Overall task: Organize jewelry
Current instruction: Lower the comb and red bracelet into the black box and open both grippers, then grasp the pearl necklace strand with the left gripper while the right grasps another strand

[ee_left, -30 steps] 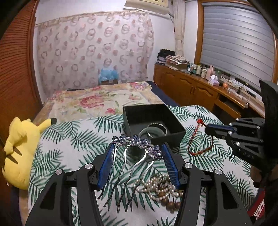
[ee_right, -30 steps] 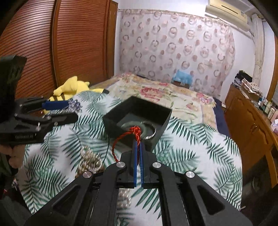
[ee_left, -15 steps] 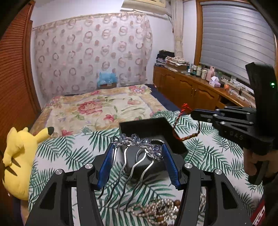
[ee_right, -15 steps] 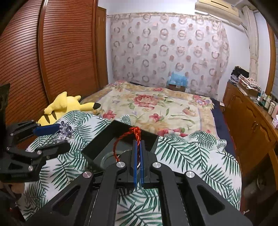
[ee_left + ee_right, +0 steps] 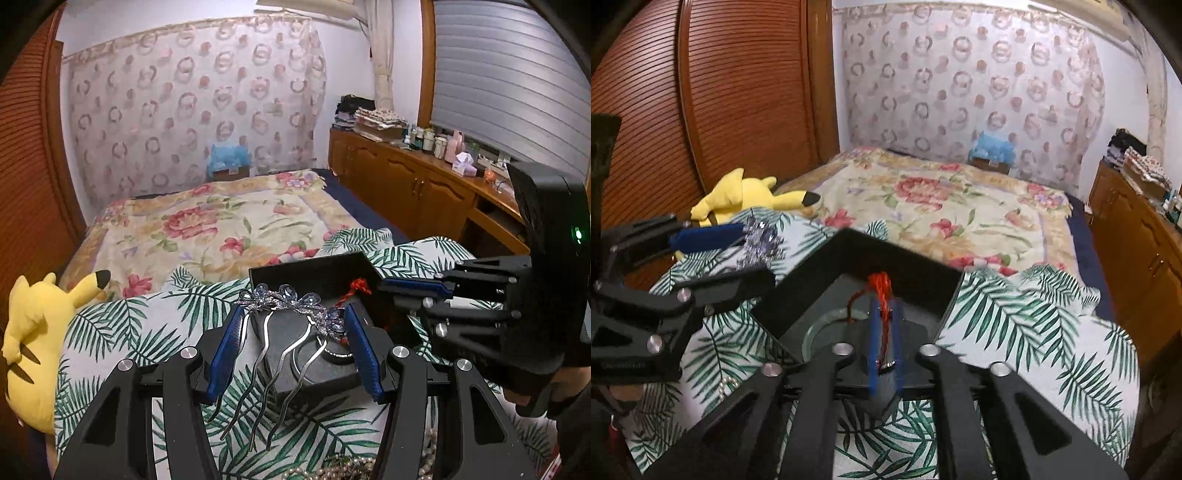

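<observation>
My left gripper (image 5: 291, 317) is shut on a silver hair comb (image 5: 284, 302) with blue crystal flowers, held just above the near side of the black jewelry box (image 5: 314, 266). My right gripper (image 5: 884, 306) is shut on a red cord bracelet (image 5: 881, 286), holding it over the open box (image 5: 857, 251); its fingers (image 5: 413, 288) reach in from the right in the left wrist view, with the red knot (image 5: 358, 286) at their tips. A bangle (image 5: 338, 354) lies inside the box. The left gripper (image 5: 713, 236) with the comb (image 5: 759, 240) shows at the left of the right wrist view.
The box sits on a palm-leaf cloth (image 5: 129, 332) over a bed with a floral cover (image 5: 207, 229). A pearl necklace (image 5: 347, 470) lies on the cloth near me. A yellow plush toy (image 5: 33, 339) lies at the left. A wooden cabinet (image 5: 424, 188) runs along the right wall.
Both grippers moved forward and closer to the box. The right gripper carried the red bracelet from above the box's far corner down over its inside. The pearls slid toward the frame's bottom.
</observation>
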